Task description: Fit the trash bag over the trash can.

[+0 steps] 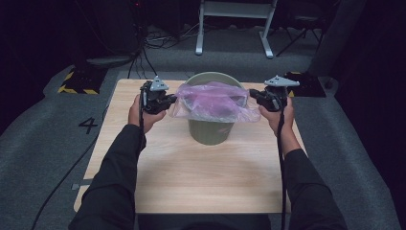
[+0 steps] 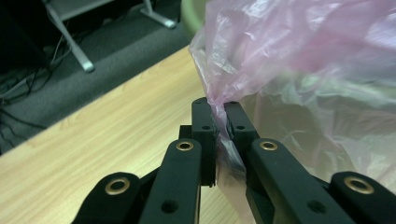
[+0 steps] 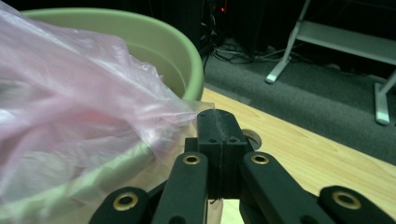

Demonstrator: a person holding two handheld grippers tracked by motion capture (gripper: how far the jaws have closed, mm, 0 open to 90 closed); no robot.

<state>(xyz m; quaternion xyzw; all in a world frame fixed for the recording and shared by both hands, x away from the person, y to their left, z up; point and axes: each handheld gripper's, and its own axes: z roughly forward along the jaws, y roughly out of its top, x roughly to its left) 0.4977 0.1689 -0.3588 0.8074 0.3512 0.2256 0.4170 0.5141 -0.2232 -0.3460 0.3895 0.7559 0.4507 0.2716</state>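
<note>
Pink bag (image 1: 213, 101) stretches over the green bin (image 1: 210, 132), centre frame; left tongs (image 1: 168, 101) and right tongs (image 1: 254, 96) both pinch its edges — overpulling could tear it.

- We see the bin (image 1: 210, 129) standing on the table (image 1: 191, 182), toward its far edge and about midway across.
- The bag (image 1: 213, 101) lies over the bin's mouth, spilling past the rim on both sides.
- The left gripper (image 1: 168, 101) sits left of the bin at the bag's edge, the right gripper (image 1: 253, 96) opposite.
- Behind the table, a metal frame (image 1: 234, 24) stands on the floor, apparently well apart.
</note>
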